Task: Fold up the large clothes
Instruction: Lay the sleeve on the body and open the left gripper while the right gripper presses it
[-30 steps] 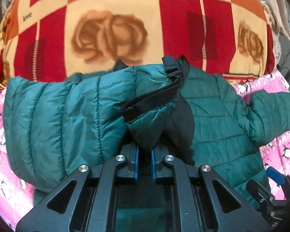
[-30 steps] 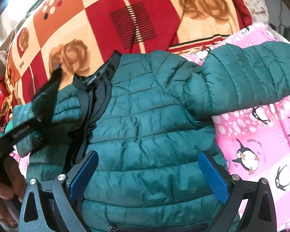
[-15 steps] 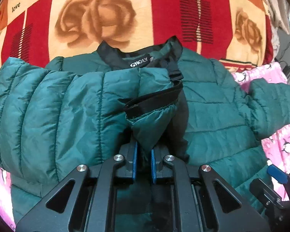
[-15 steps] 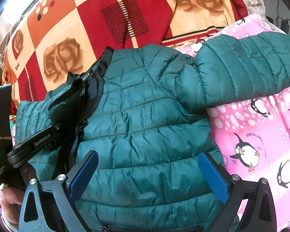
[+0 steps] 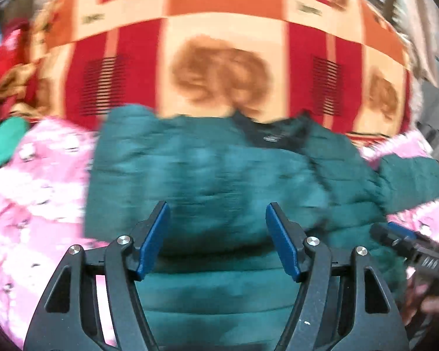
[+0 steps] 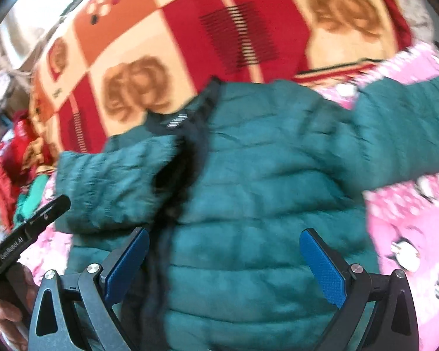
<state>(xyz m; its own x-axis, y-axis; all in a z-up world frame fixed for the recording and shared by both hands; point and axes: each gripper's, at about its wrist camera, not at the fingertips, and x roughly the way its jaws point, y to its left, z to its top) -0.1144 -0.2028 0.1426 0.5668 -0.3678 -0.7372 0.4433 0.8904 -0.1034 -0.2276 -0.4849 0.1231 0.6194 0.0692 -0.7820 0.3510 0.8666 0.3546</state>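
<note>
The green puffer jacket (image 6: 248, 204) lies spread on a pink penguin-print sheet (image 6: 409, 228), its black collar (image 6: 190, 117) toward a red and orange rose-print blanket (image 6: 190, 29) at the far side. Both views are blurred, so the fine stitching is hard to read.

The left tool (image 5: 218, 234) hovers over the lower half of the jacket with its 2 blue pads spread wide and nothing between them. Beyond it, 1 sleeve (image 5: 166, 161) lies folded across the jacket's left front, its puffed bulk running from the left edge toward the collar. The other sleeve (image 5: 409, 178) reaches out to the right over the pink sheet.

The right tool (image 6: 224, 263) also stands wide, gripping nothing, above the jacket's lower front. The dark opening (image 6: 175, 204) down the jacket's front runs from the collar toward the left pad (image 6: 125, 266) of this tool, while the right pad (image 6: 322, 269) sits over plain quilted fabric. The outstretched sleeve (image 6: 409, 137) lies well to the upper right of it.

In the right wrist view the left tool's black body (image 6: 23, 234) shows at the left edge, near the folded sleeve's cuff end. A hand (image 6: 5, 316) grips its handle below.
</note>
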